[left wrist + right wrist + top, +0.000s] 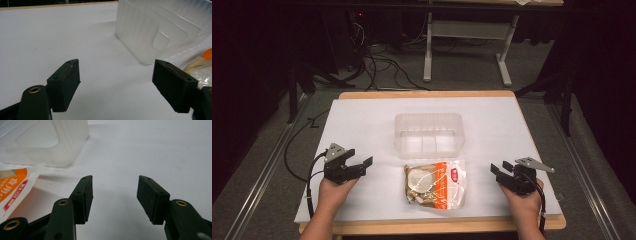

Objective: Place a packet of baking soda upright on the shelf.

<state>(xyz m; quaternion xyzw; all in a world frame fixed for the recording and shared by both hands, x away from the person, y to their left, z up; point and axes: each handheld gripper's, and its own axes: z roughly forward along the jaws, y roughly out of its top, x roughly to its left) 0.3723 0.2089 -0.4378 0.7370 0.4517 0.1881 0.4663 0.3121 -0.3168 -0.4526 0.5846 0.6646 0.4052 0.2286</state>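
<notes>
A clear food bag [435,183] with an orange band and pale contents lies flat near the table's front edge; its corner shows in the left gripper view [202,65] and in the right gripper view [15,187]. Just behind it stands an empty translucent plastic container [428,135] [155,30] [47,142]. My left gripper [360,166] [116,85] rests low at the left of the bag, open, nothing between its jaws. My right gripper [500,169] [115,197] sits at the right of the bag, also open and holding nothing.
The white table top [362,120] has a wooden rim. Beyond it are a dark floor with cables [382,65] and a white desk frame [467,35]. Bare surface lies to either side of the container.
</notes>
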